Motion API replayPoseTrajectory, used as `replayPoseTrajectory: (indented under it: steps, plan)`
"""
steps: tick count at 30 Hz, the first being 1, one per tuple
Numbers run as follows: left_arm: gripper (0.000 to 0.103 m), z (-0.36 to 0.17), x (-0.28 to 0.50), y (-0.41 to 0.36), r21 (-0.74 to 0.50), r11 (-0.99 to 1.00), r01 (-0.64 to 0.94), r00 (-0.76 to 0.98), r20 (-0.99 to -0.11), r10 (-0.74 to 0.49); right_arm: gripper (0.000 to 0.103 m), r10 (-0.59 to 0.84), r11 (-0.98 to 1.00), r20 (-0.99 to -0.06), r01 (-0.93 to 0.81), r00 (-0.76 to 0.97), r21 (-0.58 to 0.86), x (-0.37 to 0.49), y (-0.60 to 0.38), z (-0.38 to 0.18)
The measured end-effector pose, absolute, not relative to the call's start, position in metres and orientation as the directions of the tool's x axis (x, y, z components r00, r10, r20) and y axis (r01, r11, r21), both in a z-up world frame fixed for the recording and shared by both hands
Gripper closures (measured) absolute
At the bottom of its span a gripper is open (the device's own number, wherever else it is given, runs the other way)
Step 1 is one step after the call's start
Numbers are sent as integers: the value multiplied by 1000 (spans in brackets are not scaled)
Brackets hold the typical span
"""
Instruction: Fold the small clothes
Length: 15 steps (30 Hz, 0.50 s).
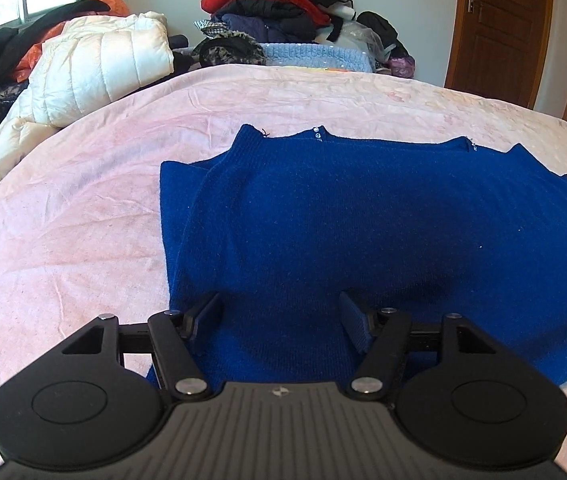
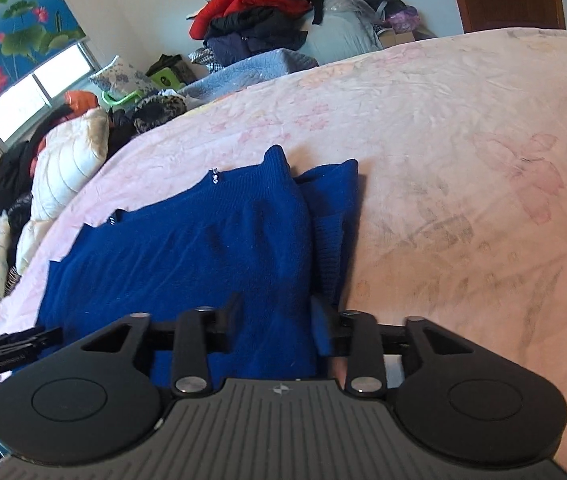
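I have a royal-blue knitted sweater lying flat on the pale pink, floral-printed bedspread that covers the bed, with its lower hem toward the near edge of the bed and its neckline toward the far edge. Both sleeves are folded in: one forms a straight band along the sweater's left side in the left wrist view, the other a ribbed strip along its right side in the right wrist view. Small silver sequin clusters sit at the shoulder seams. My left gripper hangs over the near left part of the sweater with its jaws apart; knit shows between the fingers, but the pads do not press on it. My right gripper hangs over the near right part, beside the folded sleeve, also with its jaws parted and nothing clamped between them. In the right wrist view the left gripper's black body shows at the lower left edge of the frame. Toward the far left corner of the bed lies a cream quilted puffer jacket. Beyond the far edge stands a heap of red, black and navy clothes, with a light-blue knitted blanket below it. A brown wooden door stands at the right.
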<state>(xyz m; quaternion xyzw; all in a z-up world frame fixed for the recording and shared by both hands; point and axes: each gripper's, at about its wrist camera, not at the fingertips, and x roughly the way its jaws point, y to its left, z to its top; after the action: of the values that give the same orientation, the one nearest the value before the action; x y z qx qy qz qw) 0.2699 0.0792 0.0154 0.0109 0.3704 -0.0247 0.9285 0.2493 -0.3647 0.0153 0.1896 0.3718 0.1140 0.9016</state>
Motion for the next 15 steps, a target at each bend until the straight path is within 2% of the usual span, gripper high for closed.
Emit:
replayPoseTrajectory:
  steps: [3, 5, 9, 11, 13, 15]
  plan:
    - [39, 25, 260, 83, -11, 999, 31, 732, -680, -30, 52, 330, 905, -626, -47, 706, 423, 228, -371, 18]
    - [38, 36, 248, 92, -70, 997, 12, 742, -668, -56, 48, 321, 907, -645, -29, 693, 420, 214, -374, 14]
    - [35, 37, 220, 137, -354, 928, -114, 743, -651, -157, 48, 382, 883, -679, -31, 627, 468, 192, -375, -1]
    - [35, 24, 208, 159, -509, 839, -196, 721, -654, -229, 43, 409, 868, -660, -46, 631, 494, 183, -373, -3]
    - [35, 15, 197, 172, -628, 743, -230, 728, -618, -297, 44, 453, 822, -638, -16, 623, 569, 183, -377, -5]
    - [30, 7, 192, 182, -727, 635, -263, 731, -579, -361, 44, 536, 722, -591, 35, 602, 691, 185, -385, -10]
